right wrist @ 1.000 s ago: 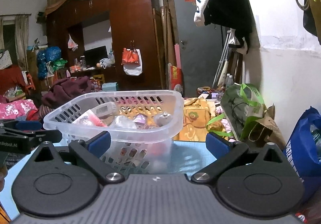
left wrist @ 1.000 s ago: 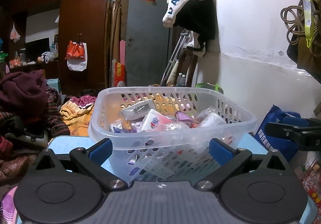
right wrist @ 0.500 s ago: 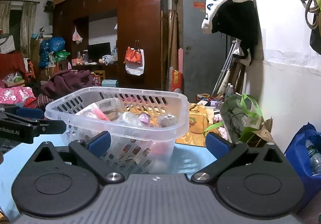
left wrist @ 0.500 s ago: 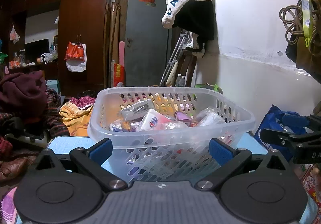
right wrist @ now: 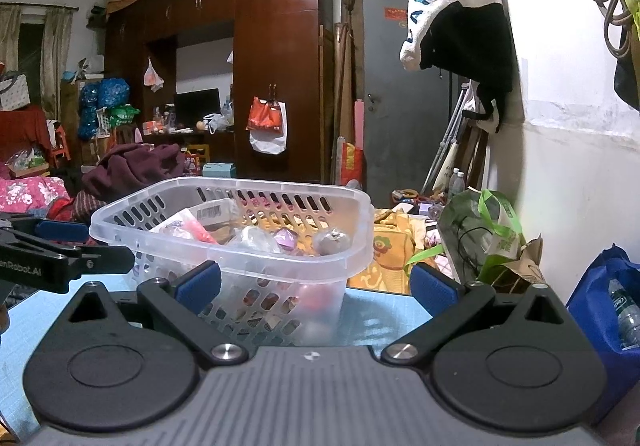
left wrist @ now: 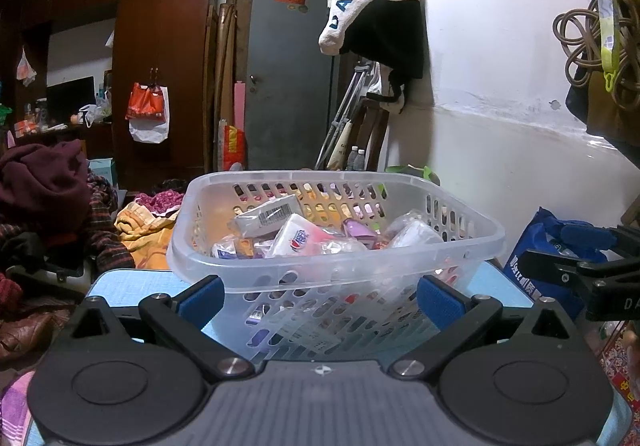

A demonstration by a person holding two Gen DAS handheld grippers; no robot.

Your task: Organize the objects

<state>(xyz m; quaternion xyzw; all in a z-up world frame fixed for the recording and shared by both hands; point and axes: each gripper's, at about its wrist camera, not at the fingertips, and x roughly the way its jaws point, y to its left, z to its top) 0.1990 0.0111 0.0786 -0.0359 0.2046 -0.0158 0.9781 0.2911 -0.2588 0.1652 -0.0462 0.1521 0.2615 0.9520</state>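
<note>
- Container: the translucent perforated basket (left wrist: pixel 336 242) stands upright on the light-blue worktop (left wrist: pixel 132 282), directly ahead of both cameras.
- Contents: small packaged items lie loosely heaped inside the basket. Identifiable pieces include a white box with a barcode (left wrist: pixel 266 215), a white pack with a red-and-blue logo (left wrist: pixel 298 236), a purple wrapped item (right wrist: pixel 285 238) and a grey rounded item (right wrist: pixel 331 241). The remaining pieces are clear-wrapped and cannot be told apart.
- Left tool (left wrist: pixel 320 296): released. Both blue pads (left wrist: pixel 202 296) are spread wide, with the near wall of the basket showing between them. Nothing is grasped; contact with the basket cannot be confirmed.
- Right tool (right wrist: pixel 316 282): released. The jaws are spread wide and frame the right near corner of the basket. Nothing is grasped.
- Cross-view check: each tool appears at the edge of the other camera's view, one on either side of the basket, at about rim level.
- Progress, judged: every small item in view is already in the basket, and no loose item shows on the visible part of the worktop. The collecting stage therefore appears finished or close to it.
- Remaining, judged: the contents are unsorted, so arranging them or relocating the basket may still be required. The task sentence does not specify which.
- Limitation: the worktop area beneath and behind the tools is hidden, so items outside the views cannot be ruled out.
</note>
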